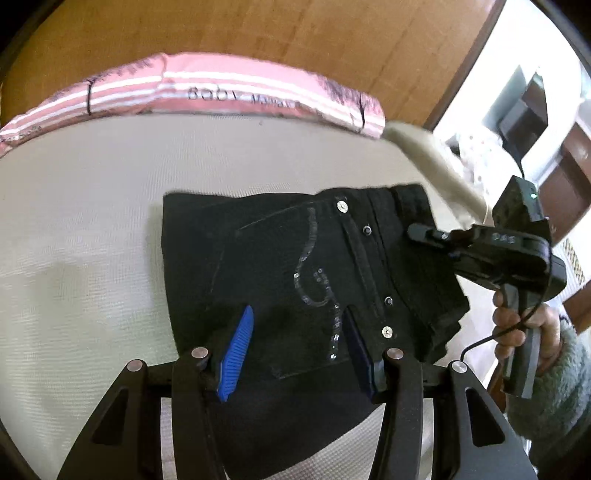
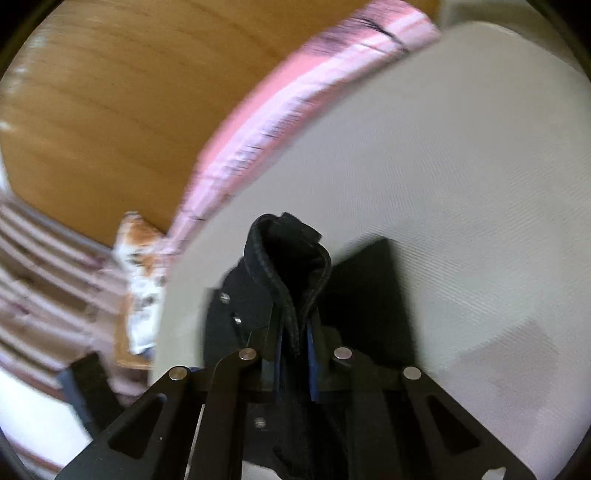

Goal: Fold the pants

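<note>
On the bed, centre of the left wrist view: the black pants (image 1: 295,273) lie already folded into a compact block on the pale mattress (image 1: 92,221), sequin swirl and rivets facing up.
Backdrop: a pink striped cloth (image 1: 221,92) runs along the mattress edge at 12 o'clock, wooden floor (image 1: 295,29) beyond it.
Left hand-held gripper (image 1: 295,339): jaws roughly half open, blue pads straddling the near edge of the pants at 6 o'clock; whether they press on the cloth, I cannot tell.
Right hand-held gripper (image 2: 295,354): jaws almost closed, pinching a raised ridge of black fabric at the 3 o'clock corner of the block; in the left wrist view it reaches in from the right, held by a hand (image 1: 517,325) in a fuzzy sleeve.
Step in hand, as I judge it: carrying the pinched edge over for another fold.
How to do it well: keep the pinch on all layers, lift only enough to clear the block, sweep toward 9 o'clock, and let the left hold the near edge down so the stack does not slide.
Risk: thick hems may slip loose.
</note>
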